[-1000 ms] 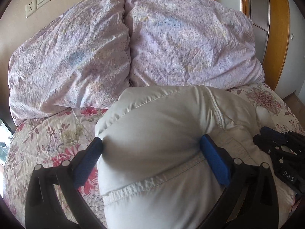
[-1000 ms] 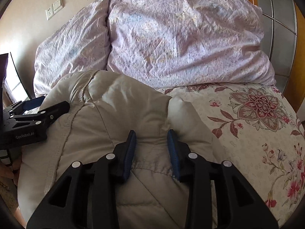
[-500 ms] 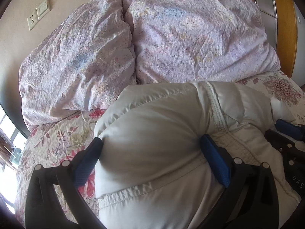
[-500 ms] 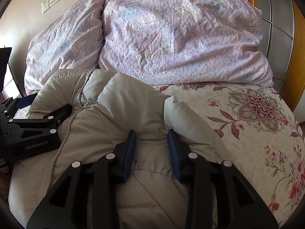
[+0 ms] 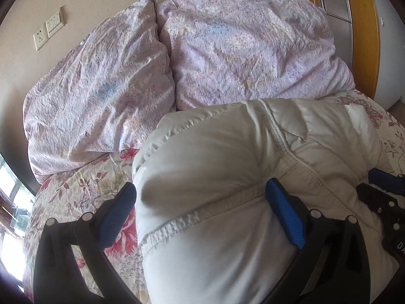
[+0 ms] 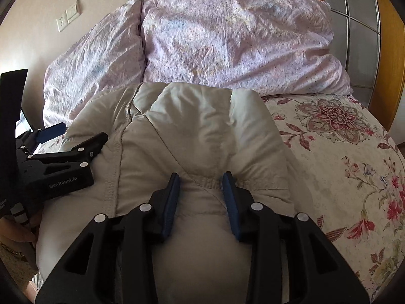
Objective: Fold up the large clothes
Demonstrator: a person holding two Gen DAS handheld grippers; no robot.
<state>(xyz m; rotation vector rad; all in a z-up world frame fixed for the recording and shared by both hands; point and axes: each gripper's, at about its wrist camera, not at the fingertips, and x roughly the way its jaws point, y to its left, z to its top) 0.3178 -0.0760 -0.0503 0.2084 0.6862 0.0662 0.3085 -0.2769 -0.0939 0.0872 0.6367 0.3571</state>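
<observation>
One padded jacket, bunched, toward the pillows.

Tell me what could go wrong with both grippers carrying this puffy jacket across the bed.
1. The right gripper pinches only a narrow fold at a seam of the padded jacket; slippery fabric might slide out.
2. The left gripper spans a wide bulge, so that hold looks looser.
3. The jacket's front edge is close to the pillows and could bunch against them.
</observation>
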